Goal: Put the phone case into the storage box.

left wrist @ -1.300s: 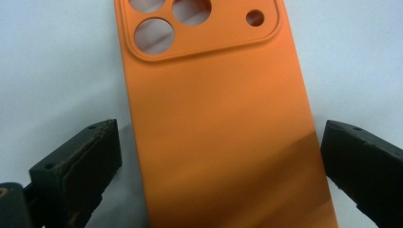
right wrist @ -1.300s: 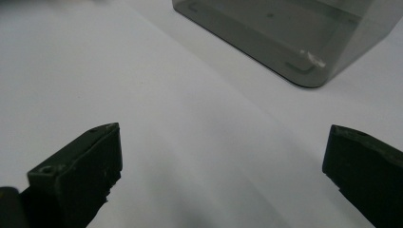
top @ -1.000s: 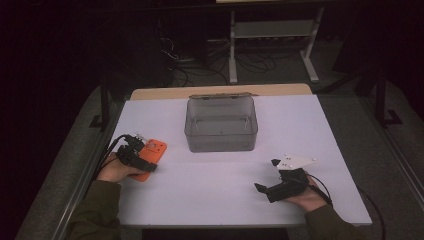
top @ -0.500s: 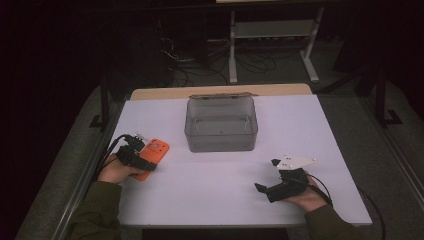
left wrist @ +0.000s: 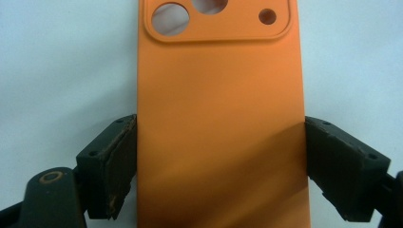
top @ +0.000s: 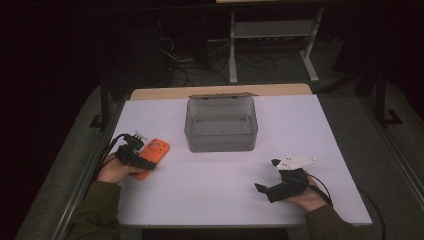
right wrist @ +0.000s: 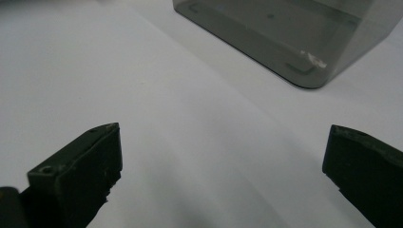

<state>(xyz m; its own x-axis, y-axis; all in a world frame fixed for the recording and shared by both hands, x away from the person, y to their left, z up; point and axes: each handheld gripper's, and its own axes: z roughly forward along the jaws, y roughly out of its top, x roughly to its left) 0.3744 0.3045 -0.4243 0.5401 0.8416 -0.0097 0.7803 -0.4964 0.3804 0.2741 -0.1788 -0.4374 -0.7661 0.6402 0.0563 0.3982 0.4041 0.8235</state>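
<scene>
The left gripper [left wrist: 220, 166] has just been closing its jaws on the orange case [left wrist: 221, 118], and in the left gripper view both pads now sit right against its long edges, so I'd call that a grip ready for a lift. The case lies flat at the left of the table [top: 210, 200] in the high view. Biggest thing nearby is the clear box [top: 221, 124], center top, probably the destination, with nothing in between. The right gripper [top: 267, 182] rests lower right, jaws wide apart, holding nothing.

Olive sleeves cover both forearms; the black left claw [top: 142, 161] and right claw [top: 266, 176] trail black cables, the right topped by a pale three-cornered plate.
</scene>
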